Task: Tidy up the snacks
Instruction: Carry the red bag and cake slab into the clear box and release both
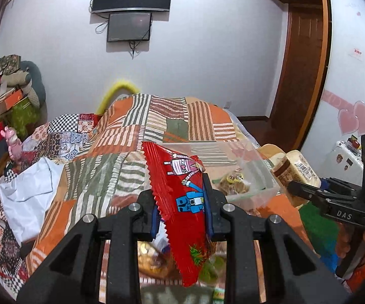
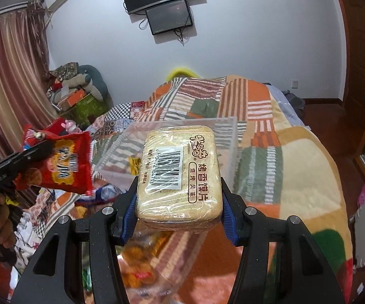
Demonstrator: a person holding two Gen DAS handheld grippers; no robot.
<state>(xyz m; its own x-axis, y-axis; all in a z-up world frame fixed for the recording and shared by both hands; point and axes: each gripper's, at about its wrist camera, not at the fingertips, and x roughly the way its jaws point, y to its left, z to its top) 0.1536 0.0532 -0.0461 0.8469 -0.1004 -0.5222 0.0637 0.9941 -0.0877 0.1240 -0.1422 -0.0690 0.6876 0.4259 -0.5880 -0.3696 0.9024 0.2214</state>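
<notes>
Both claws (image 1: 181, 202) (image 2: 178, 197) raised, tilted downward

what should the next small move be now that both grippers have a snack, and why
Probably carry the tan wrapped snack block, clamped in the right gripper, forward over the clear plastic bin just beyond it. The left gripper holds the red snack packet farther from the bin.

Left gripper (image 1: 182, 210) jaws clamped, right gripper (image 2: 178, 197) jaws gripping
</notes>
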